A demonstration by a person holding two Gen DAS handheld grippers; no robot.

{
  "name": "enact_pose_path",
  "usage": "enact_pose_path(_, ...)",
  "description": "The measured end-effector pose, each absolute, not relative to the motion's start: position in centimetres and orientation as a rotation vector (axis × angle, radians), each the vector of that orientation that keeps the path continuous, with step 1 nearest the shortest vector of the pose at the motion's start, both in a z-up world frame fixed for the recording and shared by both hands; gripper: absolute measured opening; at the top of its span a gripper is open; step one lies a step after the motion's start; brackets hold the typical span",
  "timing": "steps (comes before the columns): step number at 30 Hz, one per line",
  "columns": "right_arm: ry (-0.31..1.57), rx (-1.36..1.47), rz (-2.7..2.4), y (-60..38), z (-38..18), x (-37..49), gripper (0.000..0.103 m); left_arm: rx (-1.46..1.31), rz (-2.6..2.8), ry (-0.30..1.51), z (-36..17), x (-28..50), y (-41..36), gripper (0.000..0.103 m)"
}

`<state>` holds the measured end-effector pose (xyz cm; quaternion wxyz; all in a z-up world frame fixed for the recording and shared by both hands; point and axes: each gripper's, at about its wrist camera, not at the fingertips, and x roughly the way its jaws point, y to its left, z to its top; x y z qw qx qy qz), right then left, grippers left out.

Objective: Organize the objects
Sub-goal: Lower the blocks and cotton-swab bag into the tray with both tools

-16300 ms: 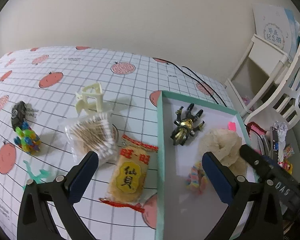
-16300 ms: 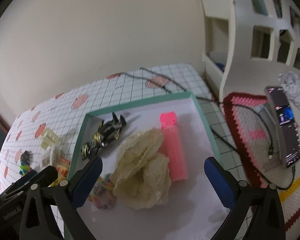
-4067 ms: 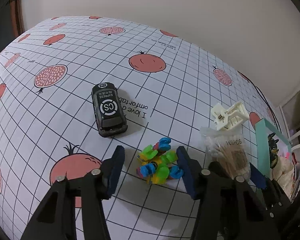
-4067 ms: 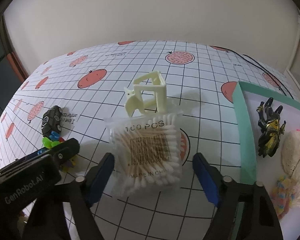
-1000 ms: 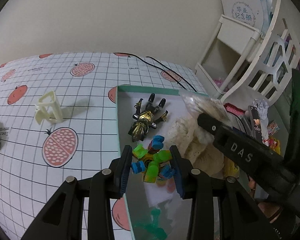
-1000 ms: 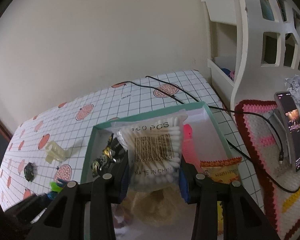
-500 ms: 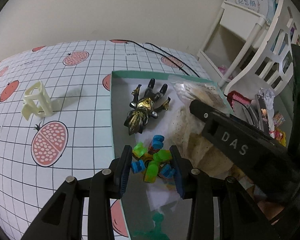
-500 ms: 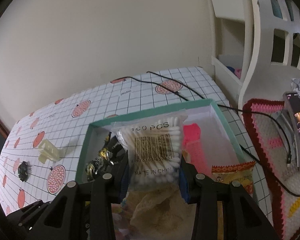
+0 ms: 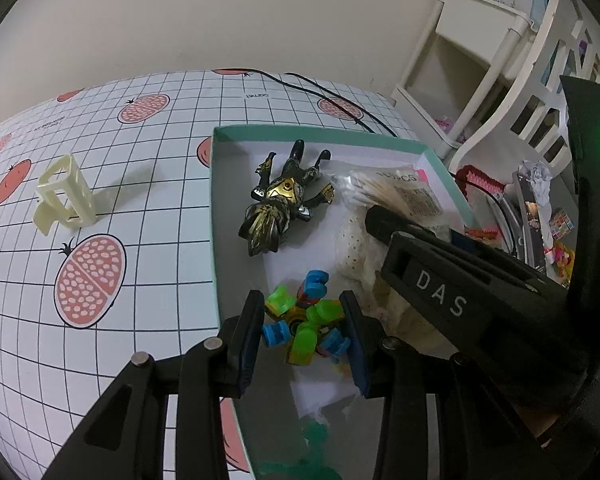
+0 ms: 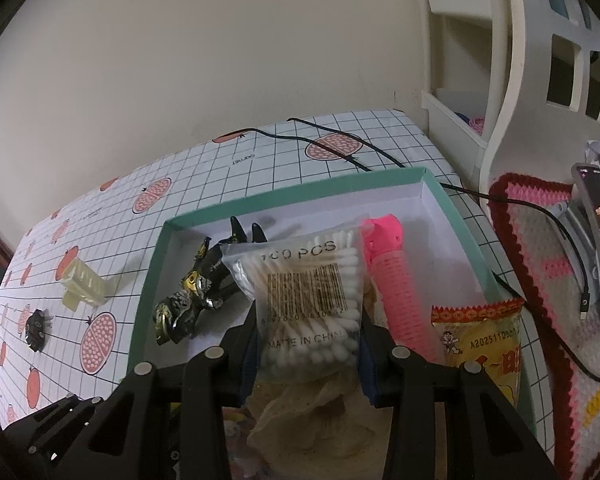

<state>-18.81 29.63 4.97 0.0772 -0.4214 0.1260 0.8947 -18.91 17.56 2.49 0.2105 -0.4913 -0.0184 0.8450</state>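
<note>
Depositing step: my left claw clamped on bead toy, my right claw clamped on swab bag, both above green box; next, I lower and release.

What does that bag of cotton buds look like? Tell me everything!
The bag of cotton buds is a clear, soft plastic pouch packed with white-tipped sticks. It has a black barcode and the words "100 PCS" and "MADE IN CHINA". The right tongs pinch its lower half, holding it upright over the green-rimmed box, in front of the pink roller and above the crumpled cream cloth.
</note>
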Motion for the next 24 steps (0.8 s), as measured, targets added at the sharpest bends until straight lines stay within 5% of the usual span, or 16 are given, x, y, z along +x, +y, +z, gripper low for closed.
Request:
enact_pose_path(20,0.358,-1.254,2.687,29.6,5.8,-18.7,0.046,-1.340,2.353,-0.056,3.2,-18.5,17.3,0.042)
enact_pose_path(24,0.364,-1.251,2.696,29.8,6.2,-18.6,0.050,-1.319,2.365,-0.067,3.8,-18.3,17.0,0.049)
